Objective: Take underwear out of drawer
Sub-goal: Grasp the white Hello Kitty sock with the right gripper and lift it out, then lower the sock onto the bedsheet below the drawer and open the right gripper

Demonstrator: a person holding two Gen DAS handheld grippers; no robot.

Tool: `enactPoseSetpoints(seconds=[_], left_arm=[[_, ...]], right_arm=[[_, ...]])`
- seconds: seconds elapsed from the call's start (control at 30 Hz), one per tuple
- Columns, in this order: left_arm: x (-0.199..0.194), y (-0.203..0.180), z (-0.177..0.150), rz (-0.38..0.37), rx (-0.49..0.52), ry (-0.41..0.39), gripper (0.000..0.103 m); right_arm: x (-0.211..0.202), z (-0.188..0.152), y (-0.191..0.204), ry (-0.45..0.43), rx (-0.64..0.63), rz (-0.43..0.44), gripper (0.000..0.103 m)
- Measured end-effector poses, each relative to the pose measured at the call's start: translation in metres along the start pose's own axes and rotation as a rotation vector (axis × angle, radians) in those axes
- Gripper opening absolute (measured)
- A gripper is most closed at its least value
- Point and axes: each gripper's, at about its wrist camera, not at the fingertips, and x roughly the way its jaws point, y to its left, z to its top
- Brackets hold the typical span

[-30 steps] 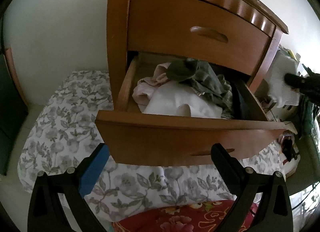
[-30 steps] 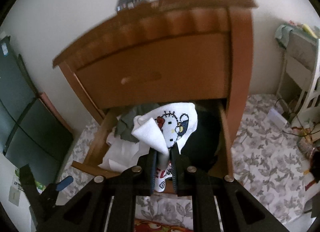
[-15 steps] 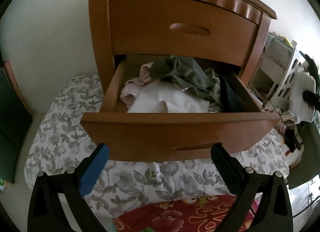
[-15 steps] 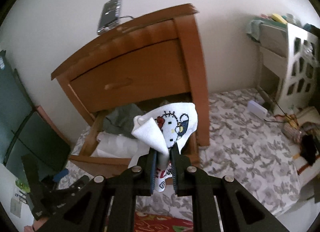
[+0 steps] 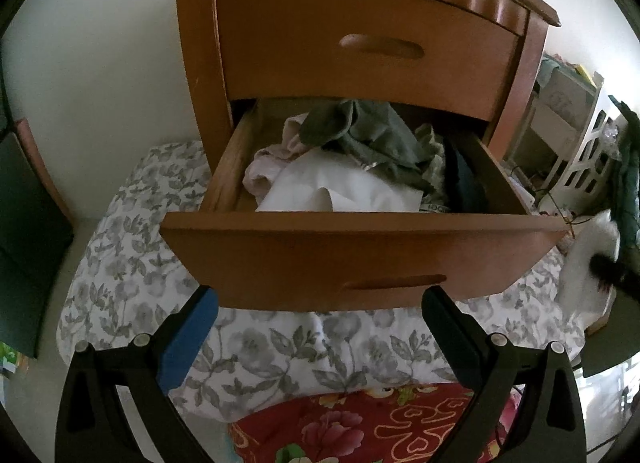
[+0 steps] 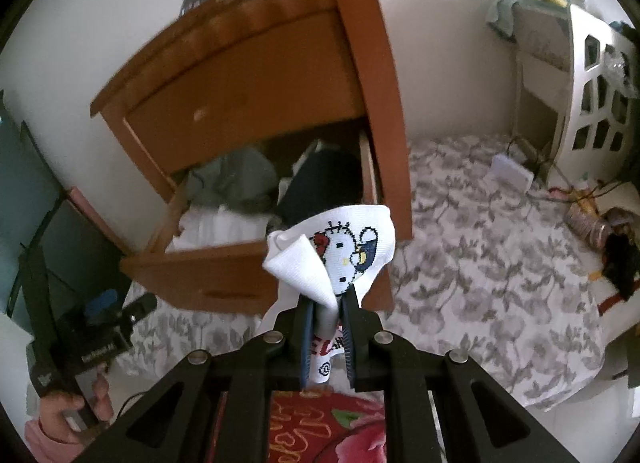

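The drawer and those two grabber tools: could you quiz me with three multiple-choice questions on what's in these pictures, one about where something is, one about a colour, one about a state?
1. Where is the white underwear with the cartoon cat?
A. Lying in the drawer
B. Between the right gripper's fingers, outside the drawer
C. On top of the nightstand

2. What colour is the pad on one finger of the left gripper?
A. Blue
B. Yellow
C. Red

3. How does the lower drawer stand?
A. Pushed shut
B. Taken out and on the floor
C. Pulled open with clothes inside

Answers:
1. B, the right gripper pinches the cloth in front of the nightstand.
2. A, a blue pad shows on the left-hand finger.
3. C, the drawer juts out, with white and green clothes heaped in it.
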Motion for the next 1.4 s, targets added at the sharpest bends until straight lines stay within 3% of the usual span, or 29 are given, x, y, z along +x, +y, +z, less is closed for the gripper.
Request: enactPoseSetpoints(seconds=[0.53, 1.4], left_arm=[[0.021, 0.012, -0.01, 0.015, -0.029, 0.074, 0.101], [0.06, 0.03, -0.024, 0.02, -0.072, 0.19, 0.101]], right_arm=[[0.086, -0.05, 0.027, 0.27, -0.055, 0.015, 0.015], [0.143, -0.053, 0.053, 0.377, -0.115, -0.052, 0.017]])
